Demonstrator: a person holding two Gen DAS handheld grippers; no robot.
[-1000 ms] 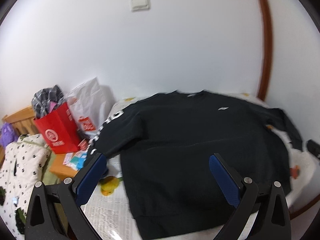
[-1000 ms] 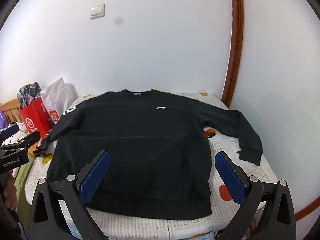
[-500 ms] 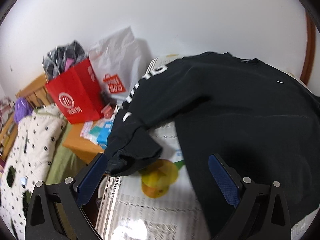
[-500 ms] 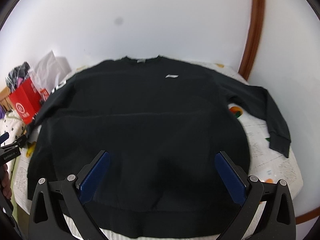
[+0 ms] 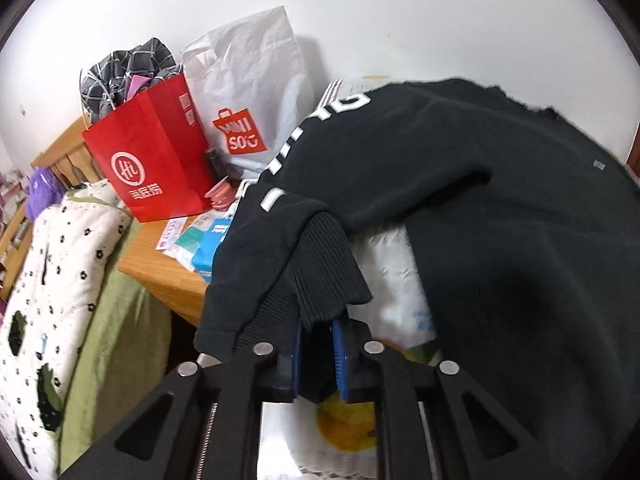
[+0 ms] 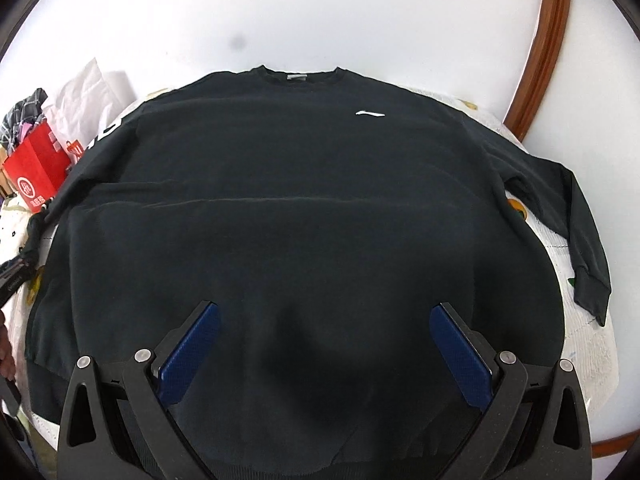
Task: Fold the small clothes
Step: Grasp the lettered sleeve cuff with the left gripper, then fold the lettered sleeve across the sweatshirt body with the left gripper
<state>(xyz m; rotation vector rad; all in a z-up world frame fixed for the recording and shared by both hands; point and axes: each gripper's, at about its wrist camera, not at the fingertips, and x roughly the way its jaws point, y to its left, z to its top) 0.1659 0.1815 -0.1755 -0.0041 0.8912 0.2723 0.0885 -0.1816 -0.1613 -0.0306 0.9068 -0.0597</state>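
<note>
Ribbed black cuff (image 5: 320, 276) sits clamped between the blue pads (image 5: 297, 350) of the left gripper (image 5: 318, 354), whose jaws have just been closing onto it. From that pinch the lettered sleeve (image 5: 320, 160) runs up and away toward the shoulder, so its long axis points back at the sweatshirt (image 6: 304, 216) body, which lies spread flat, chest up, on the patterned bed cover (image 6: 576, 344). Above the hem, the right gripper (image 6: 324, 352) hovers with its fingers wide and nothing between them. Judging from this, the sleeve gets drawn across the chest next; the other sleeve (image 6: 576, 224) lies well apart on the right, nearer the right gripper. Farther off, a red bag (image 5: 156, 160) stands by the wall
</note>
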